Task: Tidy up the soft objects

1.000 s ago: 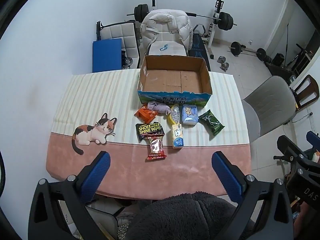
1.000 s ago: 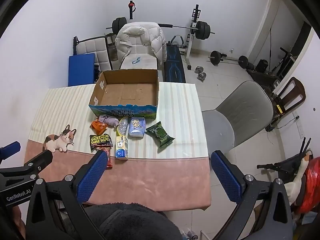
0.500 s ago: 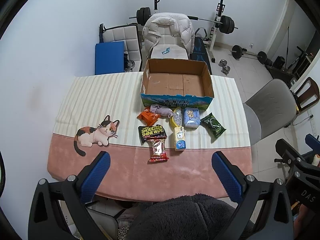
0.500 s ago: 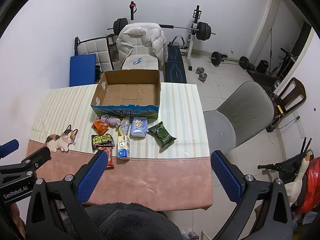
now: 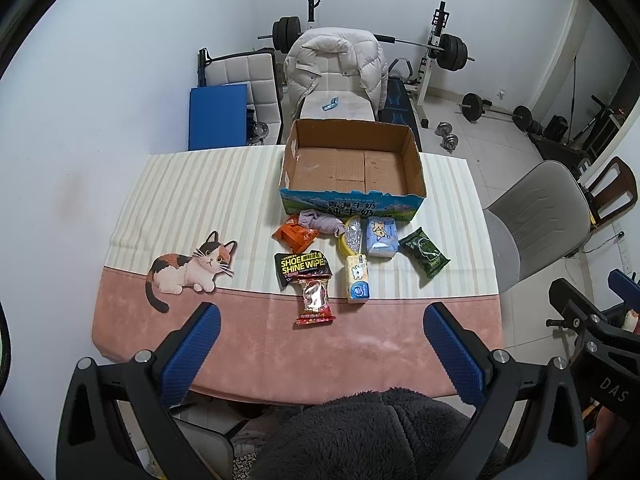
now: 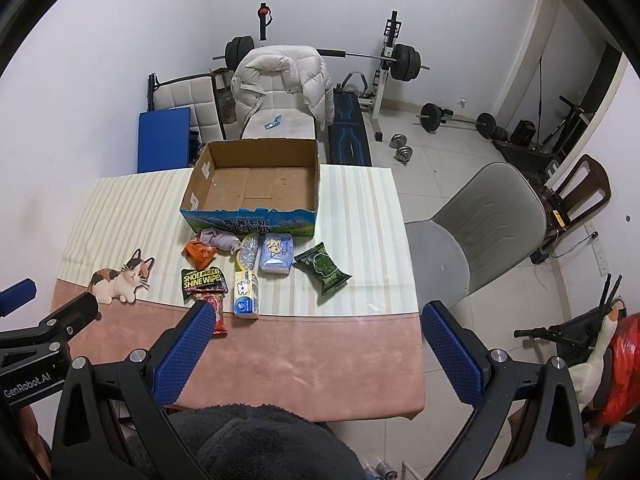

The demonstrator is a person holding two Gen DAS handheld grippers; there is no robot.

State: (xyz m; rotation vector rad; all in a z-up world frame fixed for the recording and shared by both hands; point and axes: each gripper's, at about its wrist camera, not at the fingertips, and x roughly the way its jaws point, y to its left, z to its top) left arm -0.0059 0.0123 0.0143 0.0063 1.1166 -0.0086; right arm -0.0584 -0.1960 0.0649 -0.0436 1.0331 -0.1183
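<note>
The left gripper [image 5: 320, 344] hangs above the near edge of the table [image 5: 380, 344], its blue pads spread wide apart with nothing between them. The right gripper [image 6: 316, 340] hovers just beside it over the same near edge, toward the right corner, fingers likewise far apart and holding nothing.

Past the fingertips, the soft items lie in a loose cluster around the middle of the table, on the striped part of the cloth. Nearest the near edge is a red snack packet [image 5: 315, 300], its top overlapping the black shoe shine wipes pack [image 5: 302, 267]. Just to the right lies a pale yellow tissue pack [image 5: 357, 279], end pointing at the box. Behind those sit an orange packet [image 5: 295, 234] and a crumpled grey-purple cloth [image 5: 322, 222], touching each other. A yellow item with a clear crinkled bag [image 5: 351, 237] lies between the cloth and a light blue tissue pack [image 5: 382, 237]. A dark green wipes pack [image 5: 425, 251] lies a little apart, toward the right edge.

An open cardboard box [image 5: 352, 202] stands at the far edge, centred, its floor bare cardboard. The cloth and the blue pack rest close against its front wall. A printed cat [image 5: 188, 270] decorates the cloth near the left edge.
</note>
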